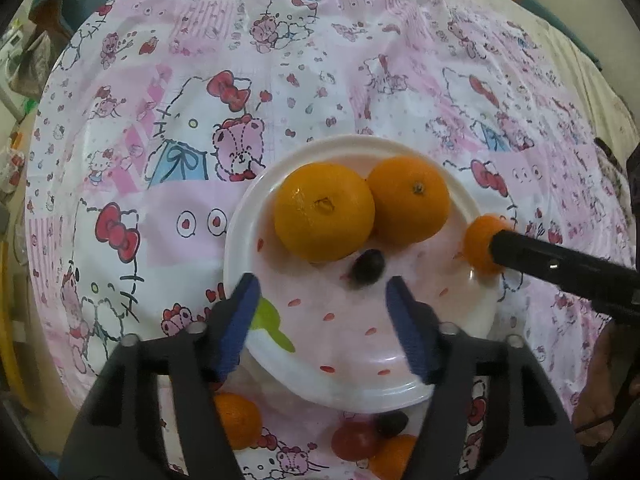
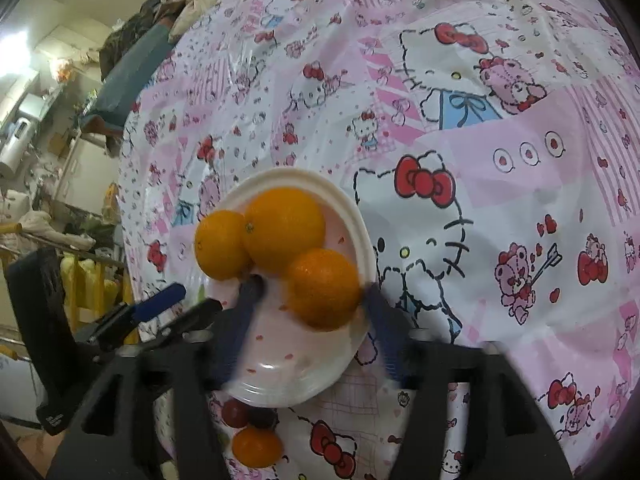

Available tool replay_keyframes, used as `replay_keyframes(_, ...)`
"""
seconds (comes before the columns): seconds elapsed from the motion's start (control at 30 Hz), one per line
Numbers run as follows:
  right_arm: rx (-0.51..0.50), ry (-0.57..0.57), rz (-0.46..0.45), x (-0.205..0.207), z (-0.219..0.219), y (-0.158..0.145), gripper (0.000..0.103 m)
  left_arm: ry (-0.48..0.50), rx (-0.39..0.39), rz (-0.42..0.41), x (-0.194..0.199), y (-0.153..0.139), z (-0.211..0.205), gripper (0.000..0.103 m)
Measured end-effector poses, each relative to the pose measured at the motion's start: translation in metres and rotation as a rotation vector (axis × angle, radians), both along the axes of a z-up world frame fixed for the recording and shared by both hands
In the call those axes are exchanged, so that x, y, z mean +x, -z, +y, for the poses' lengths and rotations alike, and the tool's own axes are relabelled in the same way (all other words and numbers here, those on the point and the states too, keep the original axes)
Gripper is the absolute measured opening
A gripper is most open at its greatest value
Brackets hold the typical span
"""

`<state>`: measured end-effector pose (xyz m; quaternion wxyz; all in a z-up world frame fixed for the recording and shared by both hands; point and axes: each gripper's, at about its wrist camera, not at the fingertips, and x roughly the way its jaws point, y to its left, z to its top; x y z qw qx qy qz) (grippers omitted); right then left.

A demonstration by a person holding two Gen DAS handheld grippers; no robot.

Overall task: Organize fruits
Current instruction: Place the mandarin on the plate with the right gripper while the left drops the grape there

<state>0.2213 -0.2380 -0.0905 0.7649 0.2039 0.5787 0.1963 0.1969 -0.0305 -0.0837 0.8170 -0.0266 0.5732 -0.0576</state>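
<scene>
A white plate (image 1: 344,344) with pink specks holds two oranges (image 1: 324,212) (image 1: 410,200) and a dark grape (image 1: 368,266). My left gripper (image 1: 322,282) hangs open over the plate, nothing between its blue pads. A third orange (image 1: 482,244) lies at the plate's right rim, partly hidden by a black finger (image 1: 560,268) of the right gripper. In the right wrist view this orange (image 2: 324,288) lies on the plate (image 2: 288,376) between the spread fingers of my right gripper (image 2: 312,286). A gap shows at the left pad, so it is open.
On the pink cartoon tablecloth (image 1: 200,80) near the plate's front edge lie an orange (image 1: 236,420), a red fruit (image 1: 354,440), a dark grape (image 1: 392,422) and another orange (image 1: 394,456). The left gripper's blue-padded finger (image 2: 160,304) shows beside the plate. Room clutter lies past the table's left edge.
</scene>
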Motion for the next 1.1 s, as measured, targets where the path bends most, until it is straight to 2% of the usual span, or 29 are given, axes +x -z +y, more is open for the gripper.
replay_keyframes(0.13, 0.001, 0.005, -0.042, 0.001, -0.002, -0.013, 0.073, -0.008, 0.002, -0.016, -0.001, -0.003, 0.003, 0.077)
replay_keyframes(0.5, -0.051, 0.004, -0.169, -0.009, -0.002, -0.050, 0.078, -0.049, -0.006, -0.116, -0.014, -0.030, 0.011, 0.077)
replay_keyframes(0.63, -0.027, 0.027, -0.153, -0.018, -0.009, -0.057, 0.078, -0.089, -0.042, -0.155, -0.024, -0.039, 0.020, 0.077)
replay_keyframes(0.93, -0.118, 0.049, -0.198, -0.041, -0.010, -0.076, 0.078, -0.114, -0.027, -0.261, -0.041, -0.059, 0.031, 0.077)
replay_keyframes(1.1, -0.112, 0.055, -0.214, -0.058, -0.017, -0.081, 0.078, -0.128, -0.008, -0.246, -0.046, -0.066, 0.035, 0.077)
